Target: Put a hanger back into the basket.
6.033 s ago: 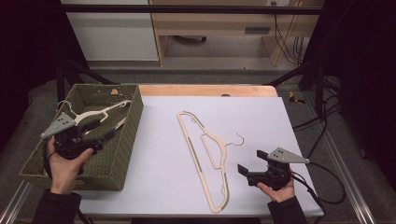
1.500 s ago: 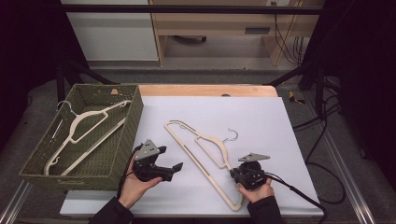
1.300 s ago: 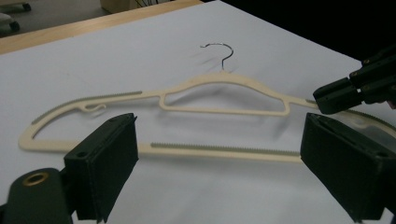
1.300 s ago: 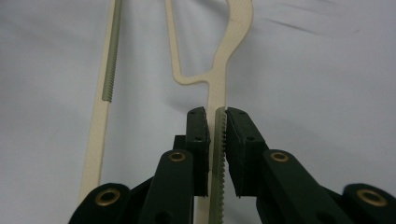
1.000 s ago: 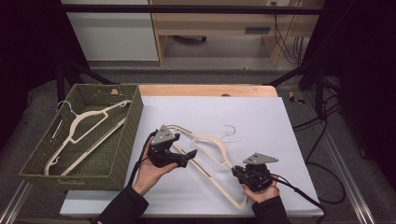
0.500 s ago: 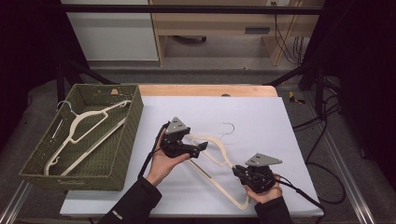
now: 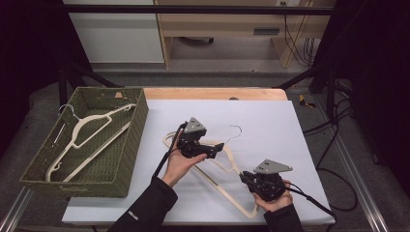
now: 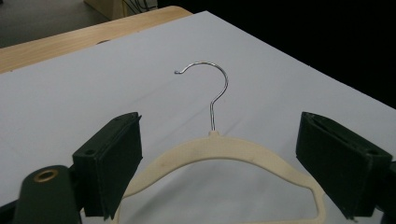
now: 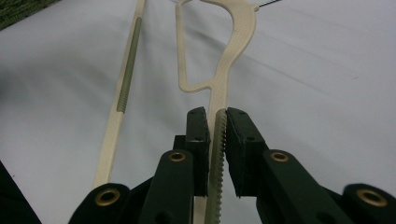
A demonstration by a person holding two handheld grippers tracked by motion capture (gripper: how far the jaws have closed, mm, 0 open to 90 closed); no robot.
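Observation:
A cream plastic hanger [image 7: 217,187] with a wire hook [image 7: 235,130] lies flat on the white table. My left gripper [image 7: 218,147] hovers low over its neck, pointing toward the hook. In the left gripper view the hanger's curved top [image 8: 219,144] sits between the wide jaws, and the pads [image 8: 116,158] stand clear of it. These jaws have just been closing a little. My right gripper [image 7: 244,178] is shut on the hanger's ribbed shoulder arm [image 9: 219,140] near the table's front right, with that arm pinched between the pads [image 9: 198,126].
A green woven basket [image 7: 128,145] stands at the table's left and holds a second cream hanger [image 7: 92,130]. A wooden strip [image 7: 212,93] borders the far side of the white table. Cables [image 7: 314,203] trail off the right front corner.
My left gripper has moved right, from beside the basket to over the hanger's neck. Six seconds ago it held the second hanger above the basket. The right gripper has stayed shut on the hanger.

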